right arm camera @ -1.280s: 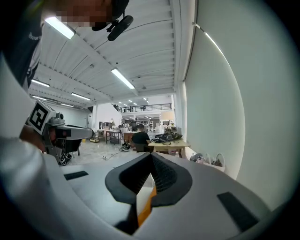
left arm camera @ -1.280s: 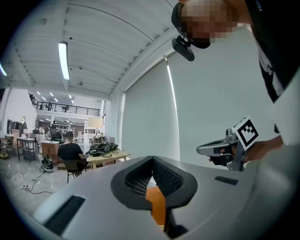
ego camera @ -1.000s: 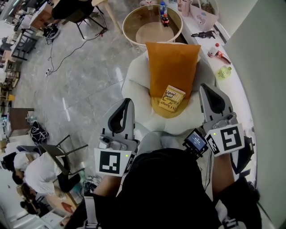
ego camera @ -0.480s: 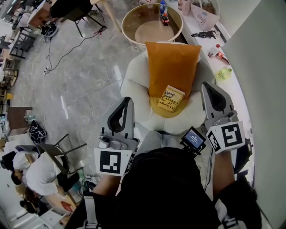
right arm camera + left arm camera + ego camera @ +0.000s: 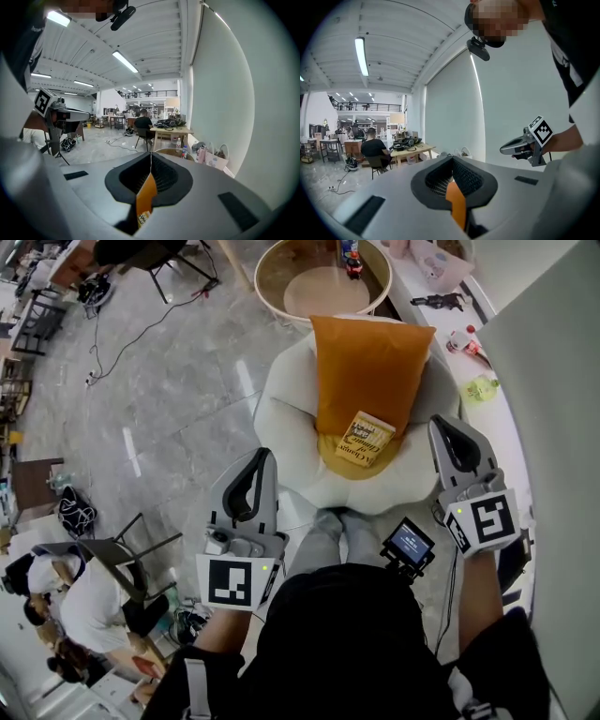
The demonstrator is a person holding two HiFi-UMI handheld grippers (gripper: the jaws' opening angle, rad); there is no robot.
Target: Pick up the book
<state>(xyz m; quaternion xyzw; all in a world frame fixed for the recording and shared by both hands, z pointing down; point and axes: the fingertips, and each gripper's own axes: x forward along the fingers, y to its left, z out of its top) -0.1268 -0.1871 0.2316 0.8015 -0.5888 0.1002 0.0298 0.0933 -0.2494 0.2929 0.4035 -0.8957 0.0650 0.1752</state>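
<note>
Your right gripper [image 5: 444, 427] had its jaws together, empty, near the book [image 5: 366, 439] on the orange cushion [image 5: 370, 362]. Left gripper [image 5: 264, 457] likewise closed, further off.

Left gripper [image 5: 262, 457] forward of the left forearm [image 5: 217, 638], fingers [image 5: 440, 171] closed together, empty, right gripper [image 5: 442, 427] forward of the right forearm [image 5: 473, 592], fingers shut, empty, both pointing ahead and slightly downward, well apart.
</note>
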